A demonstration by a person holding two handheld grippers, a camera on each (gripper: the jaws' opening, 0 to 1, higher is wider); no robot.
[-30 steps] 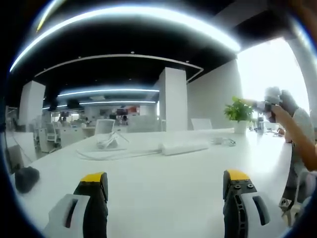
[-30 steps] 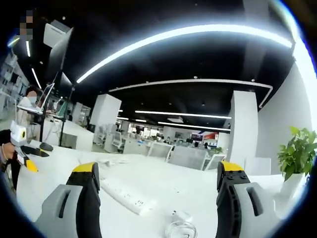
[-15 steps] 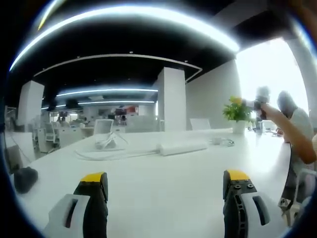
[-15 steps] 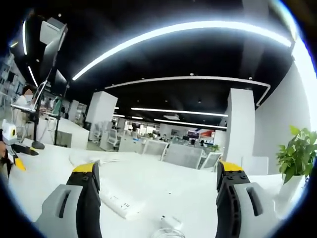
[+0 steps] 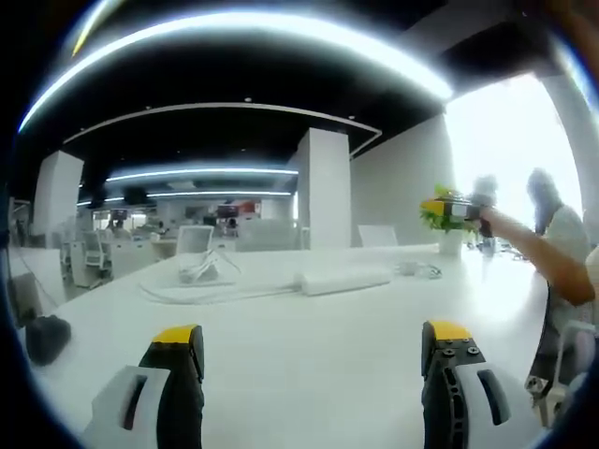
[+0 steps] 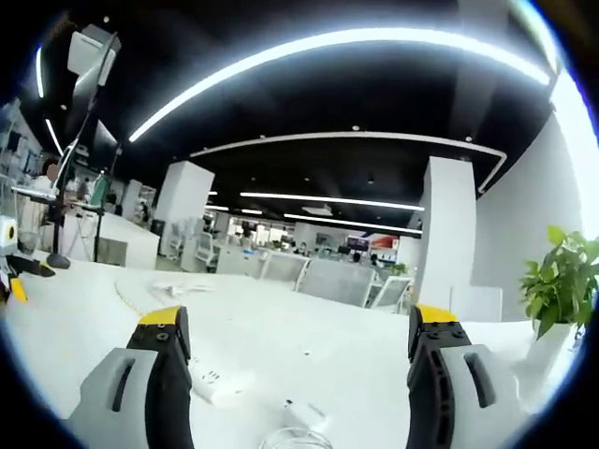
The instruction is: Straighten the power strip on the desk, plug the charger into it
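while both grippers hang over the white desk [image 5: 309, 355] with jaws spread wide and nothing between them, the power strip [image 5: 344, 278] lies well ahead of the left gripper [image 5: 314, 360], toward 12 o'clock. from the right gripper [image 6: 290, 360] its end [image 6: 217, 382] sits near 7 o'clock, the charger [image 6: 301, 414] just beside it at 6. i'd judge the strip light, rigid and slick, best pinched across its narrow sides; the charger's small block suits a squeeze on its flat faces.

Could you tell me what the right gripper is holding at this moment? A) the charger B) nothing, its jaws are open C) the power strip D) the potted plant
B: the right gripper has its jaws wide apart above the power strip and charger, clasping neither.
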